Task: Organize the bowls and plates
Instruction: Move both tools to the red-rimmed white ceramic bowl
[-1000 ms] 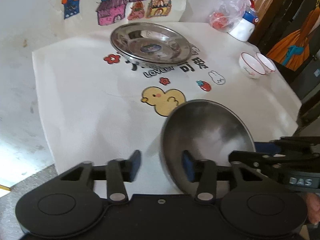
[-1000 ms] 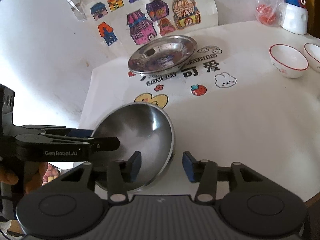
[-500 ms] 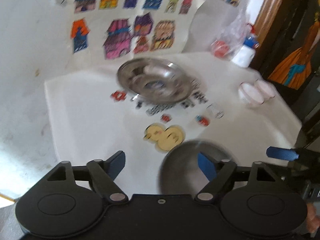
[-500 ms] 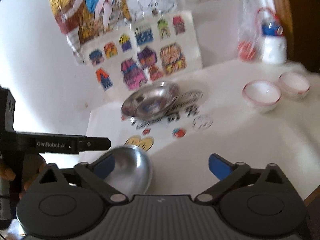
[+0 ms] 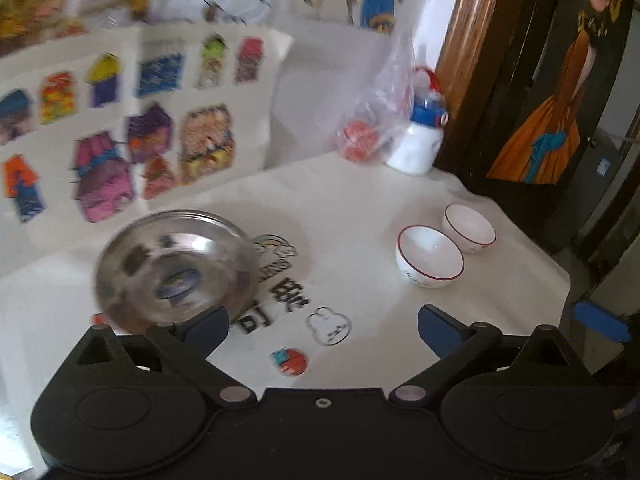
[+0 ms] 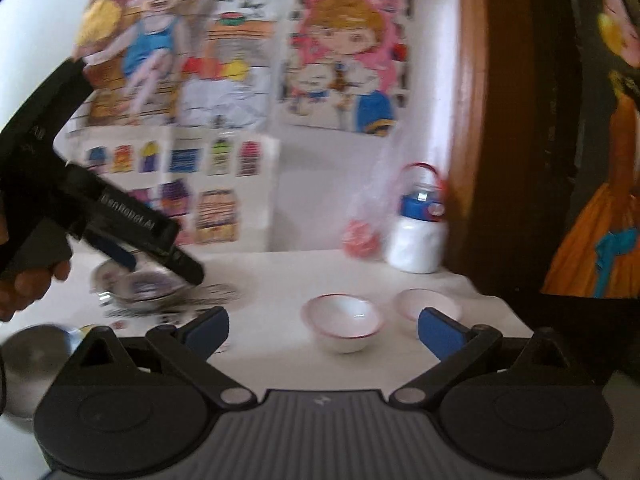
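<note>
My left gripper [image 5: 324,322] hangs over the white printed cloth, its jaws still opening, with nothing between them. A stack of steel plates [image 5: 172,268] lies just beyond its left finger. Two white bowls with red rims [image 5: 430,256] [image 5: 469,228] stand side by side at the right. My right gripper [image 6: 323,328] is wide open and empty, with the nearer white bowl [image 6: 342,320] straight ahead between its fingers and the other bowl [image 6: 424,302] behind its right finger. The steel bowl [image 6: 36,348] rests on the table at the lower left of the right wrist view.
A plastic bag with something red [image 5: 360,140] and a white bottle with a blue cap [image 5: 420,148] stand at the back by the wall. Coloured drawings cover the wall. A dark door frame [image 5: 500,80] and the table's edge [image 5: 560,276] lie to the right.
Both grippers have opened wide and let go of the steel bowl, which now sits on the table. Both views have swung up and right, toward the white bowls.
</note>
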